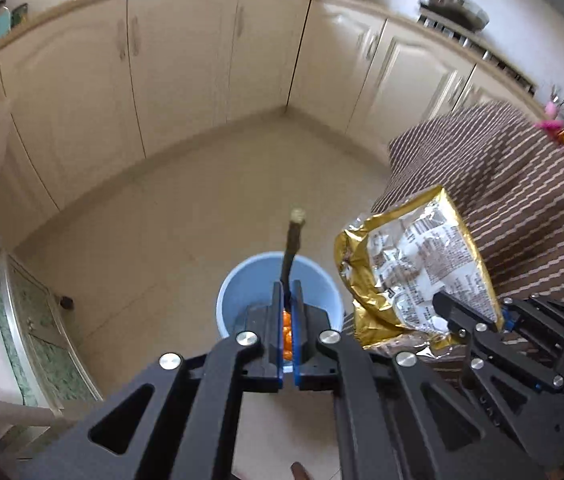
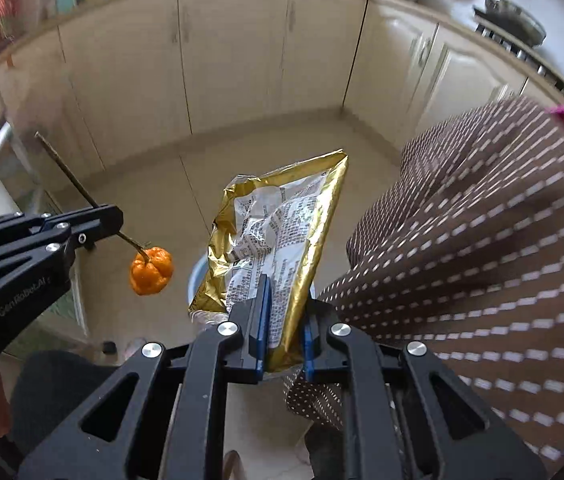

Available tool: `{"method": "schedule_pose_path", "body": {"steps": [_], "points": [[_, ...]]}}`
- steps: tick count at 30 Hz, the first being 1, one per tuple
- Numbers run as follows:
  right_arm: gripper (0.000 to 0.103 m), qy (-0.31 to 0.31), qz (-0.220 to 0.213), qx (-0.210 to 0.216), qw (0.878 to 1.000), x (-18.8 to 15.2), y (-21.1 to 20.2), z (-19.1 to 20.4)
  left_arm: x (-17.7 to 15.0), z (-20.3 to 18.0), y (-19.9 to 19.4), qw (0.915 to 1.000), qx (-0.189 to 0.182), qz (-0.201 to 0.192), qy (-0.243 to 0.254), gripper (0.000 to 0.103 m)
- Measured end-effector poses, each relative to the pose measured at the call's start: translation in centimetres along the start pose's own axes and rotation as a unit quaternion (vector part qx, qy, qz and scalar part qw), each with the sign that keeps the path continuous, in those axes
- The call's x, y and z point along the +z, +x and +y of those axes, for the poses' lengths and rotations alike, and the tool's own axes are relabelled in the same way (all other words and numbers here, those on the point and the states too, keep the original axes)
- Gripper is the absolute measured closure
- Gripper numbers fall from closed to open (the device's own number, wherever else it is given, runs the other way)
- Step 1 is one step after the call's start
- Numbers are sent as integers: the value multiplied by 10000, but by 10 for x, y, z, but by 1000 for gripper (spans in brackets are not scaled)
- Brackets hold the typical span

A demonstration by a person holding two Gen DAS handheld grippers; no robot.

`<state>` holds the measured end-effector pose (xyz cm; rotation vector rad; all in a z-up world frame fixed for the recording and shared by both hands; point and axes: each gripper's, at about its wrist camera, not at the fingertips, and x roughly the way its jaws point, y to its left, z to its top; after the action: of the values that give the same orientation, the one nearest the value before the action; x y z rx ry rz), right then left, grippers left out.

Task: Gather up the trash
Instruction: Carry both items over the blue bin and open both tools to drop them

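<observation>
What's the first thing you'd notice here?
A shiny gold snack wrapper pinched in the right claw sits in the middle of the picture. Beside it, a little orange pumpkin-shaped thing dangles on a stick held by the left claw, above a blue bucket.

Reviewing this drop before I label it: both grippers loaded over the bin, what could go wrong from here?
1. The left gripper pinches only the thin stem; the orange fruit dangles off to the side and may swing past the blue bucket.
2. The gold wrapper is wide and light; released by the right gripper, it could catch the rim or drift out.
3. The patterned cloth hangs close and could snag the wrapper.
</observation>
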<state>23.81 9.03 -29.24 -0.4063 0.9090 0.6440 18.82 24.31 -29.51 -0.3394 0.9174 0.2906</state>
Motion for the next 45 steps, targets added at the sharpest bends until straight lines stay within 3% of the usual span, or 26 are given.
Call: {"method": "schedule_pose_path", "body": {"steps": [9,14,15,16,18,30,36,38,42,45], "points": [[90,31,520,-39,9986,2,80,-16,21,-6,93,9974,-261,667,60,100],[90,112,644,-73,9978,4,103,-20,30,-10,112,9966,-324,756,72,97],[89,122,653,-75,9978,5,105,-20,31,-9,114,9964,-337,781,35,90],[89,137,673,-60,9976,5,107,-19,35,-8,116,9963,-333,789,6,71],[88,121,674,-51,9976,1,108,-5,31,-8,118,9966,-245,782,-27,52],[86,185,717,89,9972,9,120,0,17,21,103,9954,-98,876,-380,51],[86,175,605,97,9980,32,122,8,15,21,92,9958,-76,825,-395,51],[83,195,495,84,9985,40,118,10,17,22,90,9959,-64,797,-422,51],[63,237,295,16,9993,52,108,4,20,22,80,9969,-54,667,-422,51],[60,263,197,-1,9995,59,98,2,24,23,68,9973,-96,558,-458,51]]}}
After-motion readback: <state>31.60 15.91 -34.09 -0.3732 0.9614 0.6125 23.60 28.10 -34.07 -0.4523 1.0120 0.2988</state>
